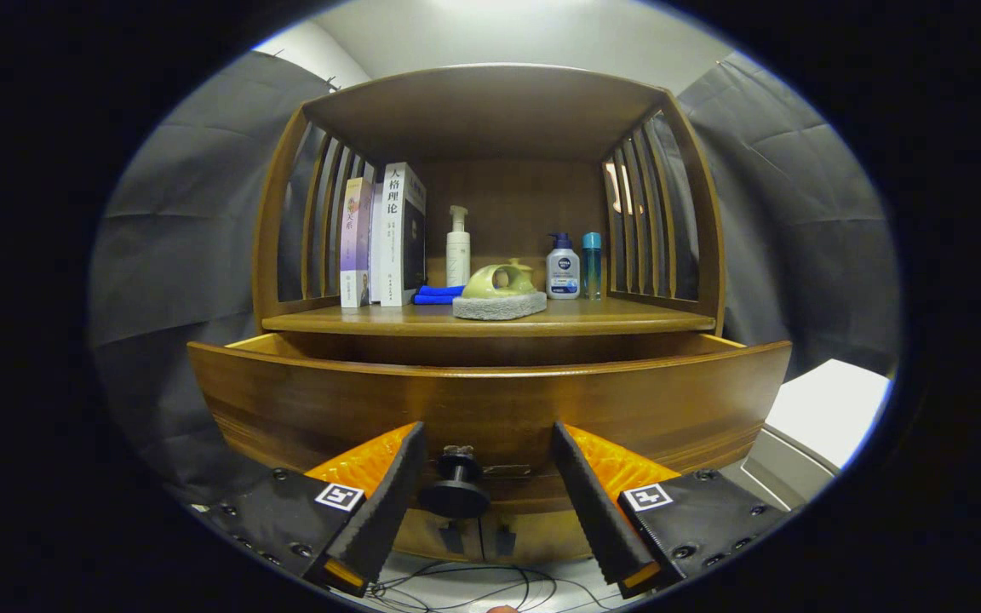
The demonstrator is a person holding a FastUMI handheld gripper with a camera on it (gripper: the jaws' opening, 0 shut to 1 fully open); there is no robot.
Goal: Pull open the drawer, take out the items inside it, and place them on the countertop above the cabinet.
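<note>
Drawer (490,400) part-open beneath countertop (490,321), stiff wood, likely heavy, best pulled by knob (455,487) sitting between spread fingers of gripper (487,464), released, touching nothing; contents hidden behind drawer front.

You see a brown wooden drawer (490,400) with a black knob (455,494). On the brown countertop (490,321) above it: a blue cloth (437,295), a green teapot (499,280) on a grey pad (499,306), a white bottle (458,251).
</note>
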